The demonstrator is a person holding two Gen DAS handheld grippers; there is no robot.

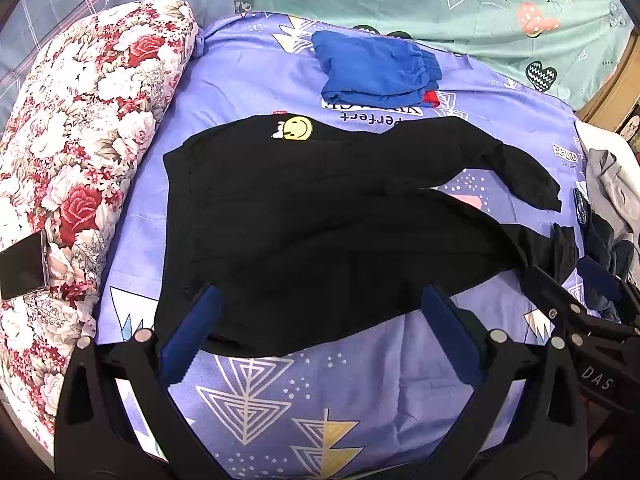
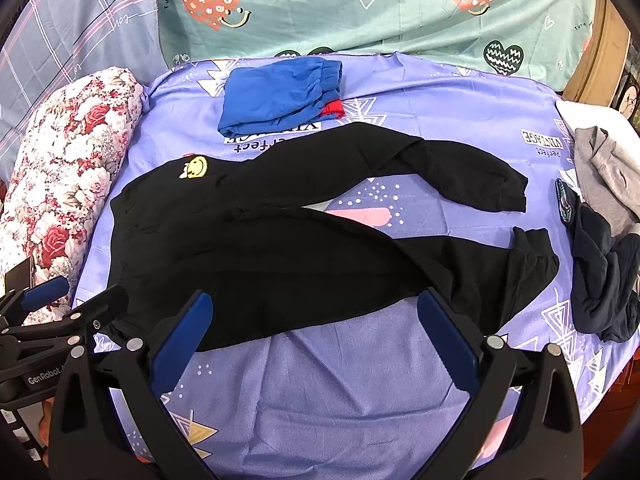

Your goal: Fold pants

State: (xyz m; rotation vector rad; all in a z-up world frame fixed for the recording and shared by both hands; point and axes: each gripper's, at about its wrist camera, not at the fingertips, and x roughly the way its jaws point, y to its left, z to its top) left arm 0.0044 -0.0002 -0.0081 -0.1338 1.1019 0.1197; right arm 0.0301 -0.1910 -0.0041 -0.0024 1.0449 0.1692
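— So where are the black pants [image 1: 320,232] lying?

— Spread flat on the purple bedsheet [image 1: 360,400], waistband to the left, the two legs running off to the right and splayed apart, with sheet showing between them. A yellow smiley patch [image 1: 297,127] sits on the far edge close to the waist.

— And the tools?

— Both stand wide apart at the near edge of the pants, with nothing between the fingers. The left gripper [image 1: 320,320] hangs over the near side of the waist part; its left blue pad [image 1: 192,332] overlaps the black cloth in the left wrist view, though I cannot tell whether it touches. The right gripper [image 2: 316,328] hovers over the near leg, likewise spread and empty.

— Can each see the other?

— Yes. From the right wrist view the left tool pokes in at the left edge, and from the left wrist view the right one shows at the right edge.

— What else is on the bed?

— Folded blue pants [image 2: 280,96] lie beyond the black pair, just apart from it. A floral quilt roll [image 1: 80,160] lines the left side. A heap of dark and grey clothes [image 2: 604,240] sits at the right, near the leg cuffs. A teal heart-print blanket [image 2: 360,8] lies at the far side.
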